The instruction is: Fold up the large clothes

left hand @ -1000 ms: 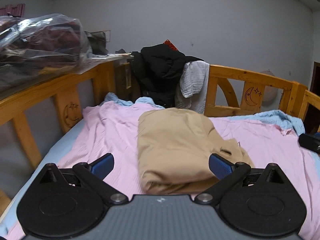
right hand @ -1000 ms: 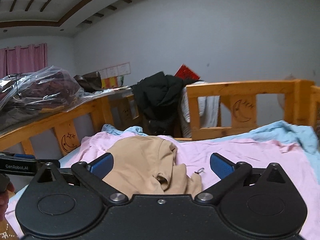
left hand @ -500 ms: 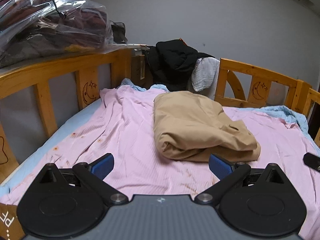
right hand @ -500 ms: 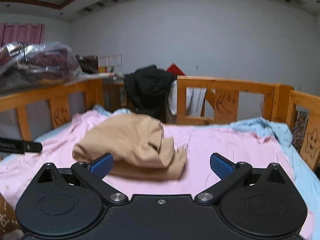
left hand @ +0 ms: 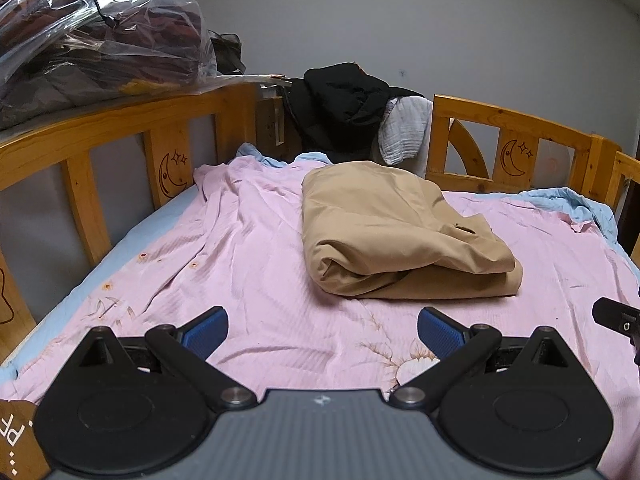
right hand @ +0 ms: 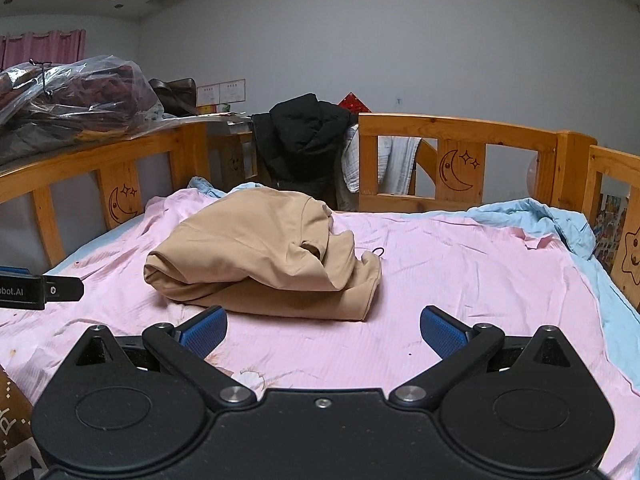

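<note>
A tan garment (left hand: 396,236) (right hand: 268,256) lies folded in a thick bundle on the pink sheet (left hand: 256,280) (right hand: 460,280) in the middle of the bed. My left gripper (left hand: 322,334) hovers open near the bed's front edge, well short of the bundle, with nothing between its blue pads. My right gripper (right hand: 322,334) is likewise open and empty, set back from the bundle's right end. Each gripper's tip shows at the side edge of the other's view.
A wooden bed rail (left hand: 120,136) (right hand: 460,136) with moon carvings encloses the left and far sides. A black jacket (left hand: 344,100) and white cloth hang over the far rail. A clear plastic bag of clothes (left hand: 92,44) sits on the ledge at left. A blue sheet (right hand: 560,224) bunches at right.
Both grippers have pulled back from the tan bundle toward the bed's front edge; it looks smaller and farther, with more pink sheet in front. Both stayed open.
</note>
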### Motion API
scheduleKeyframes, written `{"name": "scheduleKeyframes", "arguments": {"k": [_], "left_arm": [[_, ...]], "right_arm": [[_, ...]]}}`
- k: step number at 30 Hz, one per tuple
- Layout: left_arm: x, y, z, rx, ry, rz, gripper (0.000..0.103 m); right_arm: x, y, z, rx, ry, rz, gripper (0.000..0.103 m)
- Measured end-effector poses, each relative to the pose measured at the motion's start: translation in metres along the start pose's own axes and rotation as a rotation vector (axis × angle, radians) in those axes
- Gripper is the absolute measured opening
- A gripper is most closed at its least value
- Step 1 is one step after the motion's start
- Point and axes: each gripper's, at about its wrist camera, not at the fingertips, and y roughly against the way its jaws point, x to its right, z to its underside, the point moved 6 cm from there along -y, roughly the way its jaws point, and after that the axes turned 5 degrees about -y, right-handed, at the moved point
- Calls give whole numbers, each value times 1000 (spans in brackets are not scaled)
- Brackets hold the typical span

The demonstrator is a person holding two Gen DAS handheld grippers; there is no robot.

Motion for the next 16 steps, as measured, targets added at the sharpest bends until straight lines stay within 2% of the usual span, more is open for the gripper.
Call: {"name": "scheduleKeyframes", "arguments": {"k": [8,16], "left_arm": [[-3,-3,3,-47,43,-9,102],[-6,-7,5,-54,43,-20,102]], "right_arm": [[0,0,0,0,-1,0,102],[0,-2,2,-14,2,-1,102]]}}
